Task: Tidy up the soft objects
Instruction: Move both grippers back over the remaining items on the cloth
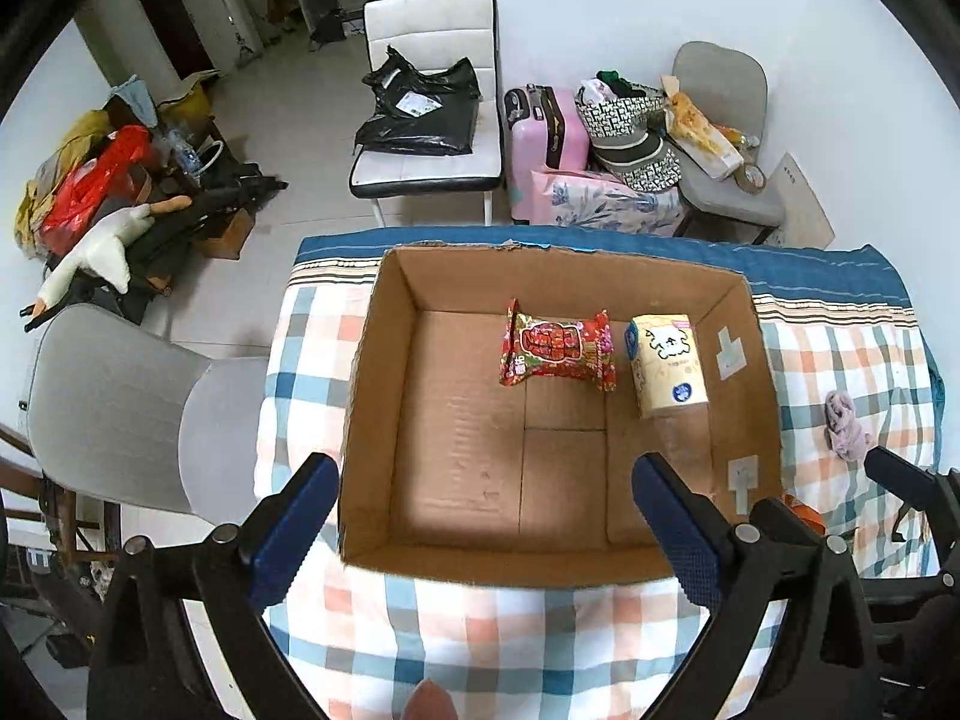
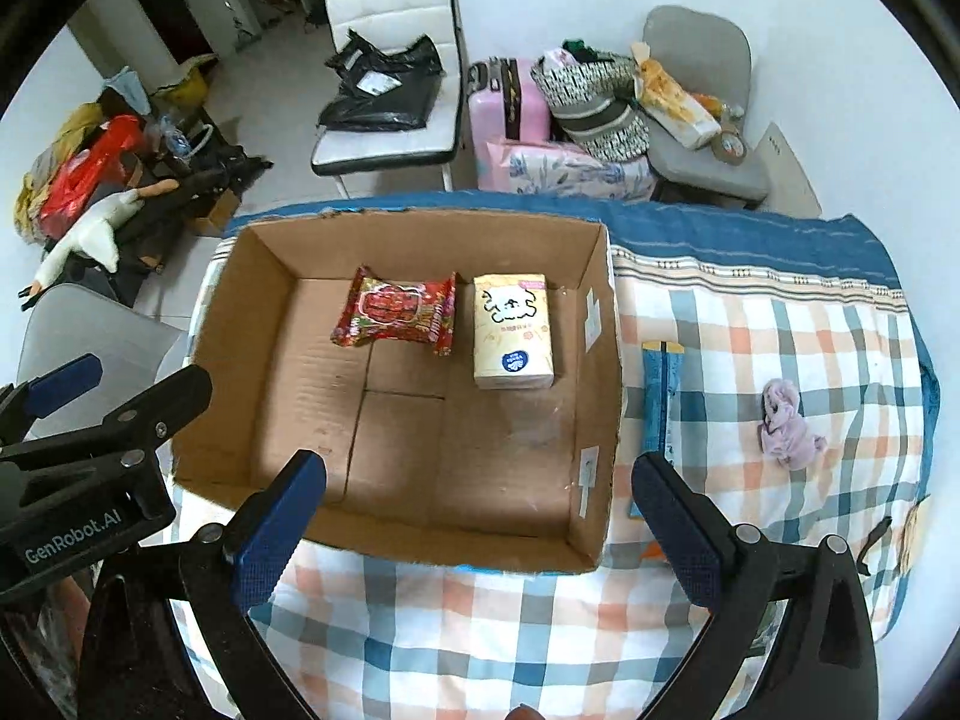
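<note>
Inside cardboard box (image 1: 372,396), red packet (image 1: 558,351) lengthwise left-right, tissue pack (image 1: 667,363) (upright) beside, both tools (image 1: 480,531) (image 2: 474,525) agape.

**A checked cloth, one box, three small things beside it**

The counter (image 2: 480,630) is covered with a cloth of white, blue, orange and grey checks; at the far edge the cloth changes into thin stripes and then a dark blue band.

An open cardboard box (image 2: 600,396) stands directly on the cloth, toward the left side in the right wrist view.

Just beside the box's right wall lies a long blue packet (image 2: 660,390), parallel to that wall.

More to the right, well apart from the box, a small crumpled lilac cloth (image 2: 786,426) lies on the checks.

An orange item (image 1: 801,510) shows near the box's right near corner, mostly hidden.
</note>
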